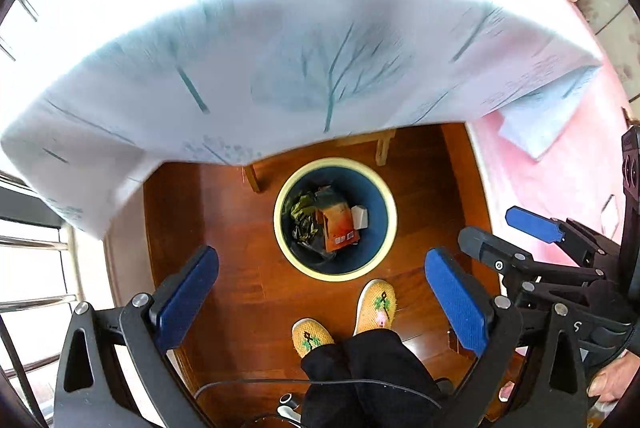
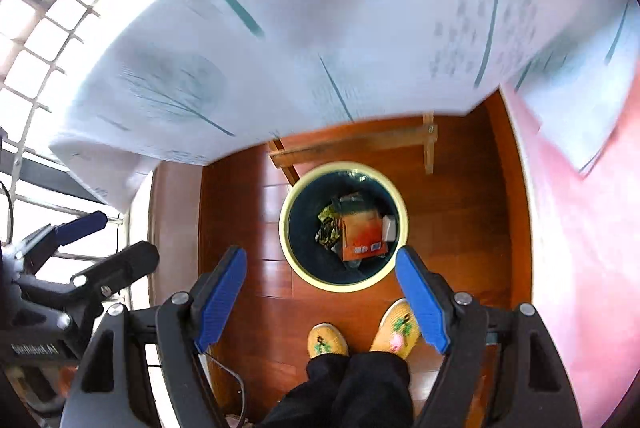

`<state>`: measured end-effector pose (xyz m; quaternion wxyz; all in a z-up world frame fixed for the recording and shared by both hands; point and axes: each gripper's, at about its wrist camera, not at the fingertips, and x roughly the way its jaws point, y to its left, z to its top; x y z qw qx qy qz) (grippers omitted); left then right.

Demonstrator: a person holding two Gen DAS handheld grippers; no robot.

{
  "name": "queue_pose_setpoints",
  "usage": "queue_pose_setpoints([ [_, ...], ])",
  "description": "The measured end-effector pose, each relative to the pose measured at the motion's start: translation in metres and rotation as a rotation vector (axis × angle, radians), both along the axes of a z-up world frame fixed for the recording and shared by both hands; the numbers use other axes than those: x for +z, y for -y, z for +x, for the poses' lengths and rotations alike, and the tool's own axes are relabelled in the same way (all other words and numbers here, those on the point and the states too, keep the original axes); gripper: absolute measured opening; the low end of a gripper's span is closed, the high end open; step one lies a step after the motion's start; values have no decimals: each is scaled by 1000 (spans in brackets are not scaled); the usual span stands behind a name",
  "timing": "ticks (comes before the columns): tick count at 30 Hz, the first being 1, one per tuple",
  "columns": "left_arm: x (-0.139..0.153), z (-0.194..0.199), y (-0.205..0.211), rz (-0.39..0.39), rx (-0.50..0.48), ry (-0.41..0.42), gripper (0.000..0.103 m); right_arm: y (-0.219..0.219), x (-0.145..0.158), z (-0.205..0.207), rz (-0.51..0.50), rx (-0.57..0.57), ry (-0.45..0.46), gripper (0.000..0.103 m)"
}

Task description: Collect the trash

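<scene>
Several pieces of trash, an orange packet, crumpled wrappers and a white scrap, lie inside the bin on the wood floor; they look light, crushable, best pinched at edges. The left gripper and right gripper both gape wide, empty.

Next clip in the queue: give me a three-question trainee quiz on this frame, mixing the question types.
1. True or false: the left gripper holds a piece of trash.
2. Which item lies in the bin? A) orange packet B) glass bottle C) banana peel
3. Fill in: the bin stands on the wooden ____ in front of the person's slippers.

Key:
1. False. Its jaws are open with nothing between them, as are those of the right gripper.
2. A, the orange packet, beside a small white item.
3. floor, partly under the tablecloth edge.
</scene>
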<state>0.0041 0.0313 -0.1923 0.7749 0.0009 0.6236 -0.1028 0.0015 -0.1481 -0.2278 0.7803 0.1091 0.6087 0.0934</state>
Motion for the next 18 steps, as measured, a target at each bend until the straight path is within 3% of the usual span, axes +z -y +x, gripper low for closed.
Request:
queue_pose_setpoints([
  [5, 62, 0, -3, -2, 0, 73, 102, 1, 53, -5, -37, 86, 52, 77],
  [12, 141, 19, -12, -9, 83, 164, 102, 16, 117, 14, -49, 146, 155, 77],
  [18, 204, 31, -10, 14, 122, 284, 102, 31, 173, 37, -46, 173, 307, 77],
])
